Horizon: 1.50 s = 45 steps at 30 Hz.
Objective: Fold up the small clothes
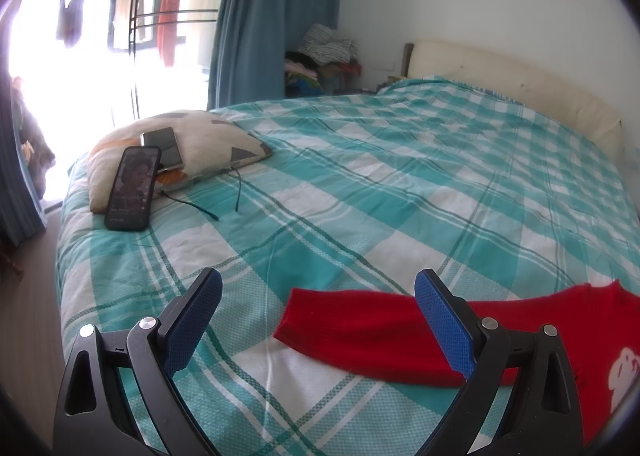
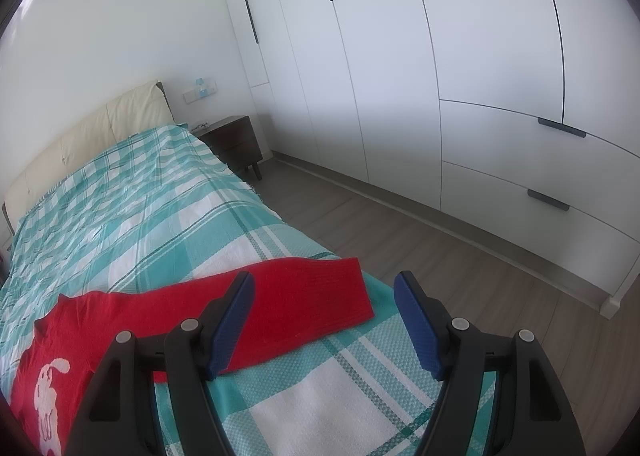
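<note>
A small red sweater (image 1: 540,320) with a white animal print lies flat on the teal checked bedspread (image 1: 360,183), sleeves spread out. Its left sleeve (image 1: 352,332) reaches between the fingers of my left gripper (image 1: 318,296), which is open and empty just above it. In the right wrist view the sweater (image 2: 132,316) lies at lower left and its right sleeve (image 2: 304,296) stretches toward the bed's edge. My right gripper (image 2: 324,296) is open and empty above the sleeve's cuff end.
A patterned pillow (image 1: 200,135) with two phones (image 1: 132,187) and cables sits at the bed's far left corner. A cream headboard (image 1: 512,83), a dark nightstand (image 2: 236,143), white wardrobes (image 2: 440,75) and wooden floor (image 2: 440,264) border the bed.
</note>
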Available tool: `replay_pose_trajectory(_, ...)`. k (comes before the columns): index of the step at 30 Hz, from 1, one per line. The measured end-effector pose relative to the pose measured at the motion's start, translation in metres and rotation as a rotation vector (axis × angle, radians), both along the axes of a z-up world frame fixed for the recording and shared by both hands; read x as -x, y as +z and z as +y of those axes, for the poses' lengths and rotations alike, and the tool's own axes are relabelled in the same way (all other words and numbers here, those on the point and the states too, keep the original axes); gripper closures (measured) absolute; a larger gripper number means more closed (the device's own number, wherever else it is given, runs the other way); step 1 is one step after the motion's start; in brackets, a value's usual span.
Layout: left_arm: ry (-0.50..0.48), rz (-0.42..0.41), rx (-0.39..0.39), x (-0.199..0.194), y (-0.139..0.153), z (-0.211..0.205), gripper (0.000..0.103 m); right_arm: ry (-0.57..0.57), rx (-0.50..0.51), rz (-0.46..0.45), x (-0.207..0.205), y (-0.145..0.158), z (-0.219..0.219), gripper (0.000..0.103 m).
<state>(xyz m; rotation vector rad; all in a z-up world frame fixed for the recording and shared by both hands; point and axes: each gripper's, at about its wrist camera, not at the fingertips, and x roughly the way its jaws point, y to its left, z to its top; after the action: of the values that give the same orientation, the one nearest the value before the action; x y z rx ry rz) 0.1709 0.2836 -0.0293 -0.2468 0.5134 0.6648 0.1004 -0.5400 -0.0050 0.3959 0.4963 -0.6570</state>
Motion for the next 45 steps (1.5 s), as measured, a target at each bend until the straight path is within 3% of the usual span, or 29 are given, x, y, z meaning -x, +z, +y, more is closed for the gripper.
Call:
replay_pose_trajectory(37,-0.001,0.0,0.0,-0.002,0.0,0.0,0.005,-0.013,-0.003,-0.016,0.004,-0.001,-0.003,0.032)
replay_pose_trajectory(41,-0.007,0.007,-0.01,-0.002,-0.001,-0.005,0.005,-0.034,-0.075,-0.06,0.012,-0.005,-0.016,0.032)
replay_pose_trajectory(45,-0.008,0.004,-0.006,-0.003,-0.002,-0.008,0.005,-0.048,-0.233,-0.143,0.024,-0.017,-0.04,0.032)
